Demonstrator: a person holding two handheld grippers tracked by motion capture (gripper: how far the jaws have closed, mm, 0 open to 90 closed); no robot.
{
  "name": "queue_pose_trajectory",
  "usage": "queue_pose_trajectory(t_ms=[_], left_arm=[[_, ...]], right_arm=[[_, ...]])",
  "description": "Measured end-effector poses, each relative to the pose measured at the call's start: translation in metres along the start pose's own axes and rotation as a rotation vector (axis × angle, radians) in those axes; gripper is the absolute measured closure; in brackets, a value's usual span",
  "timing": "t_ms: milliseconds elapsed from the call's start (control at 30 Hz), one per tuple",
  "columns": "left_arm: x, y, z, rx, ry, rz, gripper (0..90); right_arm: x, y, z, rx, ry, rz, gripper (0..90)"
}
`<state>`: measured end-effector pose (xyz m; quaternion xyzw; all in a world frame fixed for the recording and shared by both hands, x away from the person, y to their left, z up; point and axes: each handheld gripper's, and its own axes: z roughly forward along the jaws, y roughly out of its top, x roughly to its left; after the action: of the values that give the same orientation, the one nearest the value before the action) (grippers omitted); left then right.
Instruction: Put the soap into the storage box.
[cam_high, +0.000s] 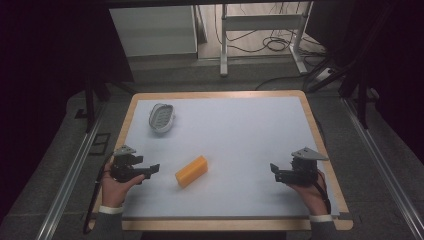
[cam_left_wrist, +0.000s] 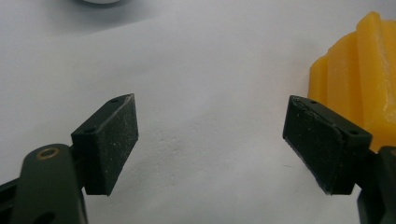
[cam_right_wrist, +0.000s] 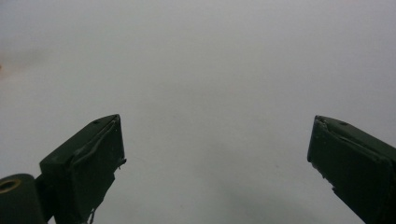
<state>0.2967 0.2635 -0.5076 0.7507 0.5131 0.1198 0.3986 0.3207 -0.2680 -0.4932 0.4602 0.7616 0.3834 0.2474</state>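
Note:
A yellow-orange bar of soap (cam_high: 191, 171) lies slanted on the pale table top (cam_high: 240, 135), slightly left of the middle near the front. My left gripper (cam_high: 153, 169) is held low just left of the soap, its jaws wide apart with nothing between them; in the left gripper view the ridged soap (cam_left_wrist: 359, 74) rises behind the right pad (cam_left_wrist: 322, 144), while the left pad (cam_left_wrist: 109, 140) stands over bare table. My right gripper (cam_high: 274, 170) is at the front right, open (cam_right_wrist: 215, 149) over bare table, well apart from the soap. A white oval soap dish (cam_high: 161, 117) sits at the back left.
The table has a wooden rim (cam_high: 220, 94) all round. Beyond its far edge stand a white cabinet (cam_high: 152, 30) and a metal desk frame (cam_high: 262, 35) with cables on the floor. Rails (cam_high: 70, 175) run along both sides.

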Motion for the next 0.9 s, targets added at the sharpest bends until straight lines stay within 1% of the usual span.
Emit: queue_pose_trajectory(t_ms=[167, 200, 267, 367, 500, 667, 767, 833, 900], left_arm=[[0.001, 0.0, 0.001, 0.005, 0.001, 0.003, 18.9], [0.001, 0.0, 0.0, 0.006, 0.001, 0.006, 18.8], [0.0, 0.0, 0.0, 0.006, 0.002, 0.005, 18.9], [-0.001, 0.0, -0.001, 0.002, 0.002, 0.005, 18.9], [-0.002, 0.001, -0.003, 0.001, -0.005, 0.015, 18.8], [-0.003, 0.002, -0.004, 0.001, -0.008, 0.015, 19.1], [-0.005, 0.002, -0.004, -0.012, 0.0, 0.017, 19.6], [-0.007, 0.002, -0.004, -0.011, -0.001, 0.026, 20.1], [-0.008, 0.003, -0.006, -0.013, 0.011, 0.036, 20.1]], right_arm=[[-0.005, -0.002, -0.002, -0.005, -0.009, 0.012, 5.5], [-0.006, -0.003, -0.003, -0.006, 0.0, 0.002, 5.9], [-0.006, -0.003, -0.004, -0.007, -0.005, -0.006, 6.4], [-0.006, -0.003, -0.005, -0.009, -0.003, -0.006, 6.6], [-0.008, -0.005, -0.009, -0.012, -0.016, -0.002, 6.9], [-0.011, -0.007, -0.009, -0.002, -0.028, 0.005, 7.1], [-0.012, -0.008, -0.008, 0.001, -0.029, 0.011, 7.1], [-0.012, -0.008, -0.008, 0.01, -0.022, 0.01, 7.2], [-0.013, -0.008, -0.007, 0.013, -0.021, 0.007, 7.1]])
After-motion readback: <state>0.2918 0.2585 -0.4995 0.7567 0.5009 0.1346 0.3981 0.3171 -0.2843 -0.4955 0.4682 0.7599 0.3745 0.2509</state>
